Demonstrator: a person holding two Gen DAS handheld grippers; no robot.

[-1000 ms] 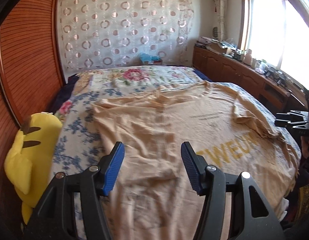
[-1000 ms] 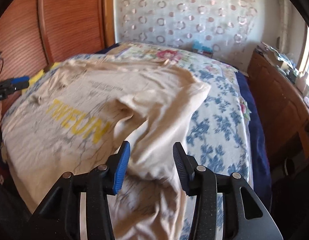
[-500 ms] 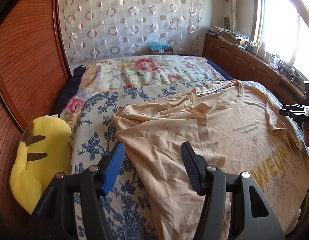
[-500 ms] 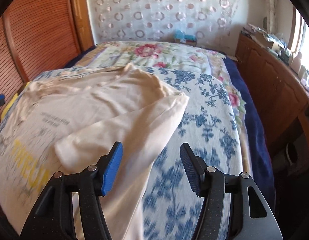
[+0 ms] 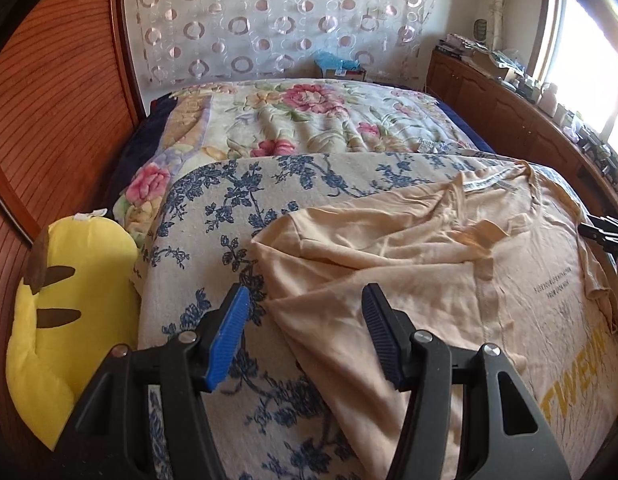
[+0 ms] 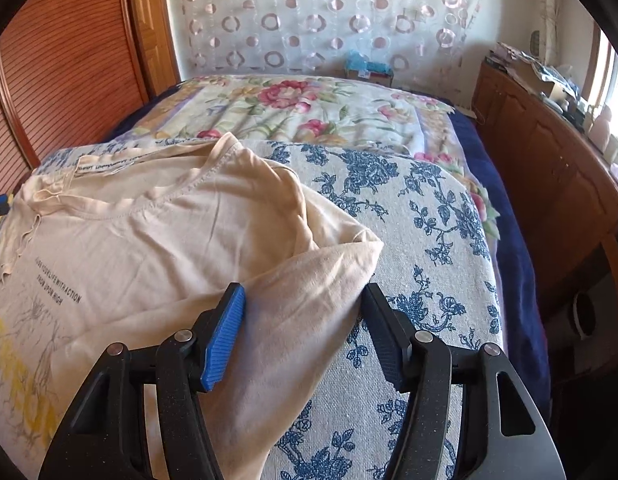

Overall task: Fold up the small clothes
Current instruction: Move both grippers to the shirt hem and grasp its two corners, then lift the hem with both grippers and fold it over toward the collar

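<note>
Beige tee (image 5: 449, 280) lay rumpled on bed (image 5: 213, 216), sleeves folded in, L gripper (image 5: 305, 320) & R gripper (image 6: 305, 320) angled down over sleeves, both released, holding nothing.

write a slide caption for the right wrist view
Open right gripper poised over a folded sleeve of the cream cotton t-shirt on a blue-floral bedspread.

A cream cotton T-shirt (image 5: 449, 280) lies spread on a blue-flowered white bedspread (image 5: 229, 216) that covers the near part of the bed. Behind this bedspread lies a pink-flowered pale quilt (image 5: 309, 120), and behind that hangs a sheer white curtain with ring patterns (image 5: 269, 20). A yellow plush toy (image 5: 65, 312) sits left of the bed, against the reddish slatted wooden doors (image 5: 57, 92). A brown wooden cabinet (image 6: 549, 168) runs along the bed's right side.
</note>
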